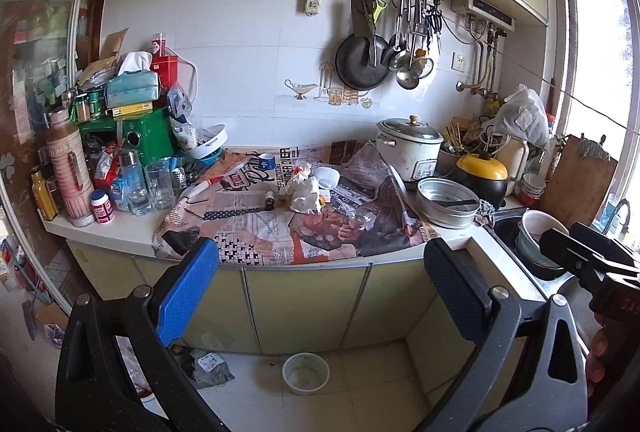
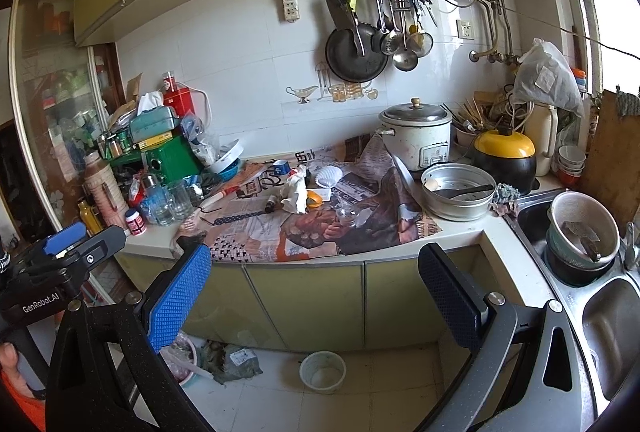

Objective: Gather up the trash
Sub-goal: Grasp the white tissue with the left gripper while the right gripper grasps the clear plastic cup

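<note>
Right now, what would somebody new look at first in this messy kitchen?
Probably the crumpled white tissues lying mid-counter on the colourful newspaper. Next, the black pan and ladles hanging on the wall above, and the white rice cooker to the right. Both grippers, left gripper and right gripper, are open and empty.

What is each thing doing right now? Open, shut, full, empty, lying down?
Left claw: open, holding nothing.
Right claw: open, holding nothing.
Crumpled tissue: lying on the newspaper, untouched.
Rice cooker: lid on.
Metal pan: uncovered, a dark utensil inside.
Drinking glasses: upright, look empty.
Small tub on the floor: upright, looks empty.
Cabinet doors: shut.
</note>
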{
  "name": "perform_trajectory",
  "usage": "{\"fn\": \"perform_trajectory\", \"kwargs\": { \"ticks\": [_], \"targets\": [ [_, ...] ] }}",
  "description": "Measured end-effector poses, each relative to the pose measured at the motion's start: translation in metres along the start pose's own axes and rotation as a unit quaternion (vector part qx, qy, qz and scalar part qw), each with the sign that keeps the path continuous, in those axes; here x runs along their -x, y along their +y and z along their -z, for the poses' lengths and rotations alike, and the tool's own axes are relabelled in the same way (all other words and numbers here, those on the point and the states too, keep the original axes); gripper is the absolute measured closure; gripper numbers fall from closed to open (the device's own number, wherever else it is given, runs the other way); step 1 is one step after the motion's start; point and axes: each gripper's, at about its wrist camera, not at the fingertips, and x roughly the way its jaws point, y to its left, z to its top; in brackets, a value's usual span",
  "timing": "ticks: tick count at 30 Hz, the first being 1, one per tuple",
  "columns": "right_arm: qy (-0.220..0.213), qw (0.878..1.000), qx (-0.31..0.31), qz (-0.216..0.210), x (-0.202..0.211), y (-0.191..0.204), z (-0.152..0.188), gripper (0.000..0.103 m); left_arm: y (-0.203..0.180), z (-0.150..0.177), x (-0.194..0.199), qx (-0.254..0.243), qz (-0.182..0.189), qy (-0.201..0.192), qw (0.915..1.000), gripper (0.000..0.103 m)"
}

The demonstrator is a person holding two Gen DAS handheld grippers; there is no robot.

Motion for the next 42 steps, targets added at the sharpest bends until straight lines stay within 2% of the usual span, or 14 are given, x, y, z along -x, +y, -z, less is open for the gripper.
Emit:
{"fn": "perform_trajectory", "kwargs": {
  "ticks": [5,11,17,23,31,38,42],
  "targets": [
    [0.008,1.0,-0.014,0.023,-0.034,-0.008,-0.006,0.0,0.015,-0.013,-0.052,-0.001,0.001,0.006,1.0,0.0],
    [0.02,0.998,-0.032,0.058,-0.086,-0.009,-0.024,0.0,0.042,-0.042,-0.126,0.002,0.02,0.024,0.9995,0.0],
    [0.04,0.994,-0.049,0.094,-0.139,-0.007,-0.042,0.0,0.065,-0.069,-0.211,-0.013,0.03,0.074,0.9967,0.0],
    [0.073,0.988,-0.068,0.115,-0.197,-0.013,-0.042,0.0,0.078,-0.073,-0.283,-0.029,0.038,0.112,0.9925,0.0],
    [0.148,0.982,-0.064,0.102,-0.289,-0.027,-0.033,0.001,0.075,-0.069,-0.364,-0.025,0.029,0.165,0.9856,0.0],
    [0.218,0.973,-0.049,0.05,-0.372,-0.054,-0.028,0.001,0.067,-0.065,-0.428,-0.006,-0.009,0.205,0.9788,0.0],
    [0.258,0.965,-0.029,0.024,-0.417,-0.066,-0.026,0.002,0.057,-0.064,-0.468,0.006,-0.018,0.226,0.974,0.0]
  ]
}}
